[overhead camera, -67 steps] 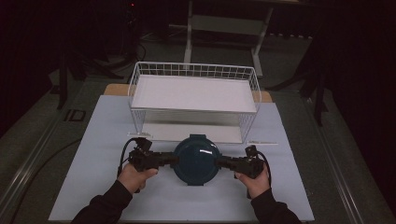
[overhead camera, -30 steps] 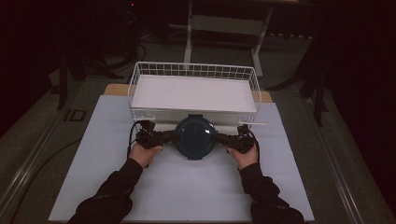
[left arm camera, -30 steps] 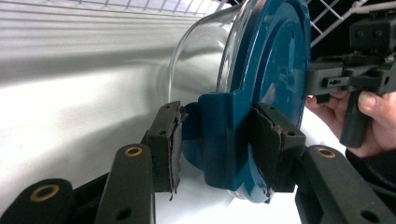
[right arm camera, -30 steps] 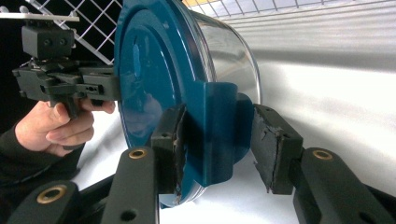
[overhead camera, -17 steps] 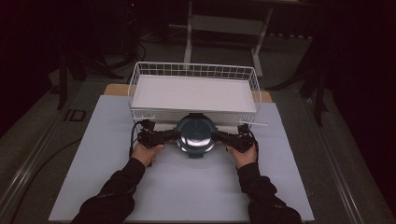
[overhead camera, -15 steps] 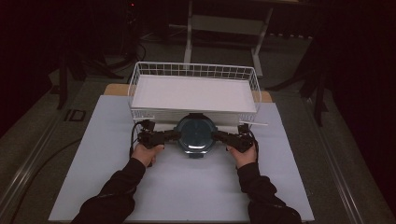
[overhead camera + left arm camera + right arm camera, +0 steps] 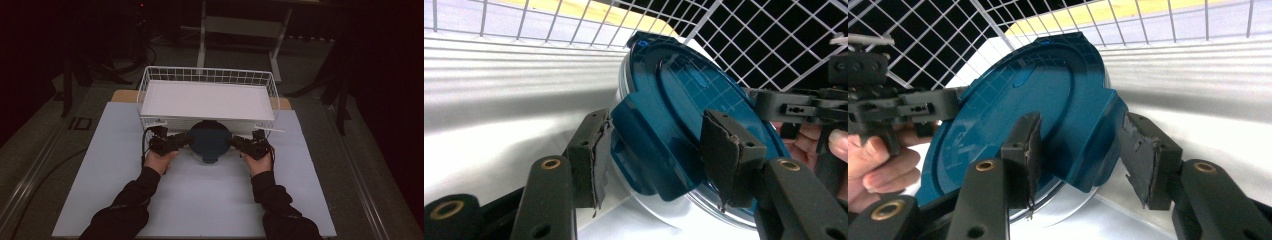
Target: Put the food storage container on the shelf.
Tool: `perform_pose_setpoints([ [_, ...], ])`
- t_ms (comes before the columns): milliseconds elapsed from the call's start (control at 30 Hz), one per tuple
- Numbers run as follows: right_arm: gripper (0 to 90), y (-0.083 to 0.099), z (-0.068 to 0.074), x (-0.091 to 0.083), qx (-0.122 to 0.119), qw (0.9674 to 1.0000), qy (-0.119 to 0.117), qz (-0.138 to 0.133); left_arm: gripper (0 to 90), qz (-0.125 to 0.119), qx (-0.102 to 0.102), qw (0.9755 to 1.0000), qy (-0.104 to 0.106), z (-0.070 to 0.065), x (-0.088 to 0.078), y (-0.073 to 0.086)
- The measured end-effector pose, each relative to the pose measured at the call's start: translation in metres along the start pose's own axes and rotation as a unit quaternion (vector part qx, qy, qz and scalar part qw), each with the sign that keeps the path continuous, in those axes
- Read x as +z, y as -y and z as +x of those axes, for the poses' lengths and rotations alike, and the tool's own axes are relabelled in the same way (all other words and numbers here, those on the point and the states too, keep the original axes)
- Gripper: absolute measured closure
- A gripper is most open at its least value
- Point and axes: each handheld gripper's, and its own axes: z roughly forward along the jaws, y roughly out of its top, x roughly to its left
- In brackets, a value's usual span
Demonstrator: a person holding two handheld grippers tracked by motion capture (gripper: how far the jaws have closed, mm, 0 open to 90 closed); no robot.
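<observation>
Now your left tool (image 7: 181, 141) sits at the left edge of the teal lid (image 7: 209, 140) and your right tool (image 7: 238, 143) at its right edge, w/ the lid between them, right in front of the white wire basket (image 7: 207, 76) on the counter (image 7: 200, 200).

In the left gripper view, the left tool (image 7: 651, 150) has its jaws spread either side of the lid's (image 7: 694, 120) side tab; the jaws have just been opening. The tab is between the pads, the left pad close against it, the right pad in front of the lid's face; can't tell whether either pad touches. The lid caps a clear round container (image 7: 664, 210), tilted up on edge w/ its top leaning toward the basket wall just beyond your tool tips.

In the right gripper view, the right tool (image 7: 1083, 150) mirrors that: jaws spread, just been opening, the lid's (image 7: 1013, 120) other tab between the pads w/ a clear gap at the right pad. The basket mesh (image 7: 938, 40) stands just past the lid. Your other hand (image 7: 878, 165) and its tool show beyond the lid's far edge.

Both hands rest low on the counter behind the tools.
</observation>
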Motion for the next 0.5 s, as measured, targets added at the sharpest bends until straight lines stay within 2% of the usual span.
perform_pose_setpoints([
  [100,49.9,-0.001,0.000,0.000,0.000,1.0000,0.001,0.004,46.9,0.003,0.003,1.0000,-0.001,0.000,0.000,-0.001],
  [167,49.3,-0.002,0.002,-0.001,-0.006,1.0000,0.000,0.003,40.6,0.008,0.005,1.0000,0.000,-0.002,-0.001,-0.001],
  [200,49.3,-0.002,0.003,-0.002,-0.010,0.9999,0.002,0.004,39.0,0.007,0.002,0.9999,0.009,-0.004,-0.004,0.000],
  [233,49.0,-0.002,0.004,-0.002,-0.010,0.9999,0.001,0.003,38.8,0.007,0.002,0.9999,0.009,-0.004,-0.004,0.000],
  [267,49.0,-0.002,0.004,-0.002,-0.010,0.9999,0.001,0.003,38.8,0.009,0.002,0.9998,0.020,-0.003,-0.005,0.000],
  [300,48.7,-0.002,0.005,-0.003,-0.011,0.9999,0.003,0.005,34.5,0.006,0.007,0.9985,0.054,-0.003,-0.010,0.002],
  [333,47.7,-0.002,0.007,-0.006,-0.016,0.9999,0.005,0.001,30.1,0.007,0.003,0.9983,0.058,-0.003,-0.011,0.002],
  [400,47.2,-0.002,0.009,-0.008,-0.019,0.9998,0.002,0.000,29.7,0.021,0.004,0.9978,0.062,-0.004,-0.013,0.001],
  [500,47.5,-0.002,0.013,-0.012,-0.031,0.9995,0.002,0.001,24.1,0.036,0.024,0.9967,0.069,-0.009,-0.017,0.002],
])
